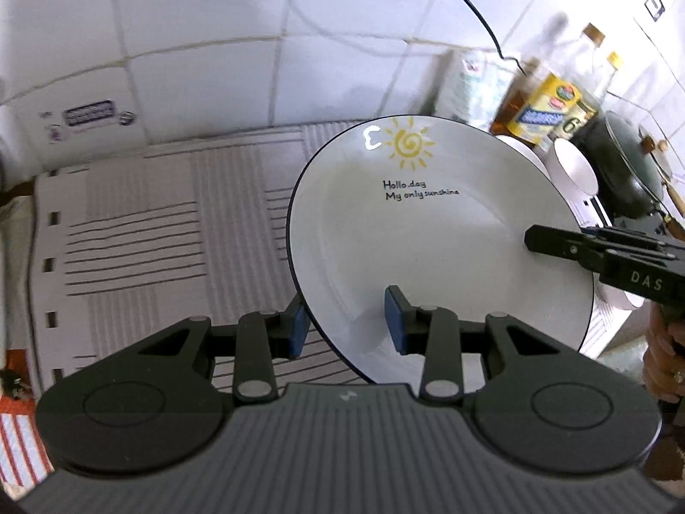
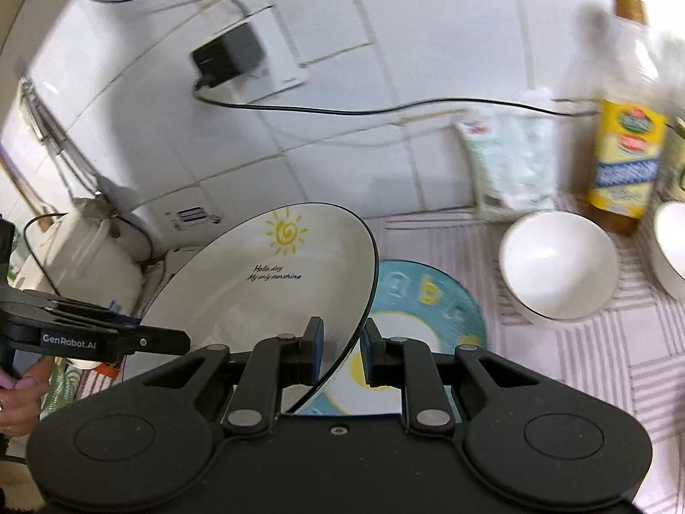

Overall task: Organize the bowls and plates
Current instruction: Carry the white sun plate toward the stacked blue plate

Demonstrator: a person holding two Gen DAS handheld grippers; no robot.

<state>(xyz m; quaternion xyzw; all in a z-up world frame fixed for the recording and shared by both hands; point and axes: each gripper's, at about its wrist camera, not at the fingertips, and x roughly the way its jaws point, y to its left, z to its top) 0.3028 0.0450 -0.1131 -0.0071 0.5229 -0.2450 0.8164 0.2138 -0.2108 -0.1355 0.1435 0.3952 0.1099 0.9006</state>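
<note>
White plate (image 1: pixel 428 248) with a thin dark rim, yellow sun print and black lettering, is up off the table (image 1: pixel 141 222), tilted, carried by both claws at once. Left claw (image 1: pixel 349 321): blue pads on either side of the plate's near edge, one finger under the rim, the other on the inner face; looks clamped, though the left wrist view doesn't show pad contact cleanly. Right claw (image 2: pixel 340 349): rim of the same plate runs straight between its two blue pads, jaws narrow and closed on it. From the left wrist view the right claw comes in from the right side, its black finger lying on the plate's face, with part of a hand (image 1: pixel 661 342) behind it. From the right wrist view the left claw enters from the left, hand (image 2: pixel 17 394) just visible at the frame edge. Table is covered by a pale striped mat (image 2: pixel 599 342). Directly below the lifted plate sits a second plate (image 2: pixel 428 312), teal with letters and a white centre, flat on the mat. Right of it, an empty white bowl (image 2: pixel 556 265), another white bowl (image 2: pixel 672 248) at the frame edge. Behind them against the tiled wall: a bottle with yellow label (image 2: pixel 625 150), and a white bag (image 2: pixel 513 162). Dark lidded pot (image 1: pixel 629 171) far right in the left wrist view. Background is motion-blurred.
</note>
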